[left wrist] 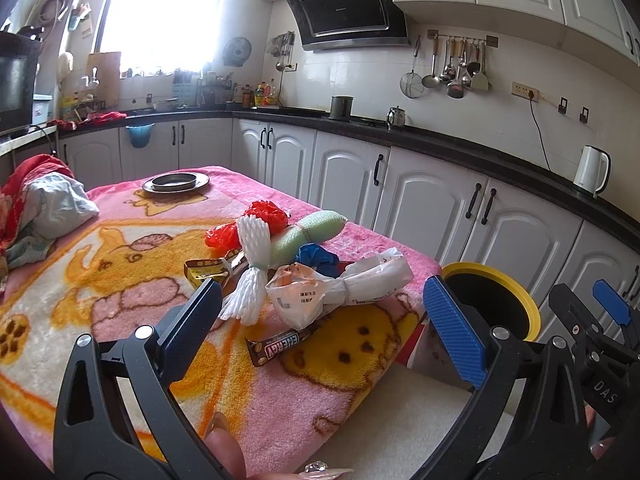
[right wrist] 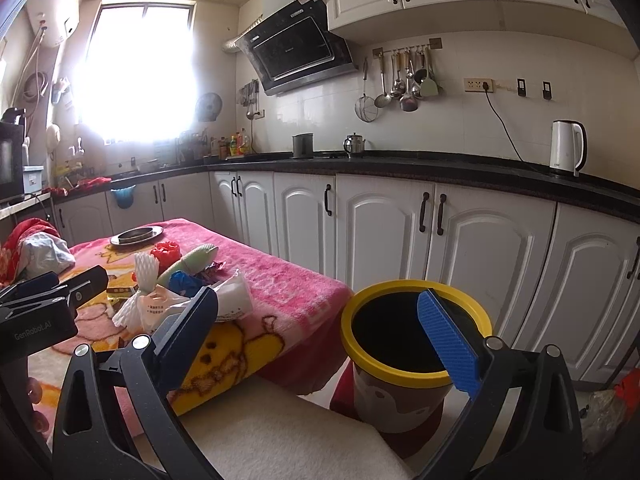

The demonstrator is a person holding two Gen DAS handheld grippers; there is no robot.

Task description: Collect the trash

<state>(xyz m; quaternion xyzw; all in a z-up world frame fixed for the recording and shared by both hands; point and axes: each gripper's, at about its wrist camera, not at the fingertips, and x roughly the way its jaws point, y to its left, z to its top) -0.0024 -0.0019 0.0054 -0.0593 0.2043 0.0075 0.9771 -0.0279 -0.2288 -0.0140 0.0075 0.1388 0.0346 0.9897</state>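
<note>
bin mouth [right wrist: 394,336] open, unobstructed; trash pile [left wrist: 296,264] crowds blanket edge [left wrist: 320,400] beside it.

left gripper [left wrist: 324,316] jaws spread wide, right gripper [right wrist: 320,332] likewise, both empty

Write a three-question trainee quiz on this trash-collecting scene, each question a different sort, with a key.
1. True or false: the left gripper is shut on a wrapper.
2. Which lies nearest the left gripper's fingers? A) ENERGY bar wrapper B) red plastic bag C) metal dish
3. Fill in: the bin beside the table has a ____ rim.

Key: 1 false, both grippers, including the right gripper, are open and empty; 2 A; 3 yellow.
</note>
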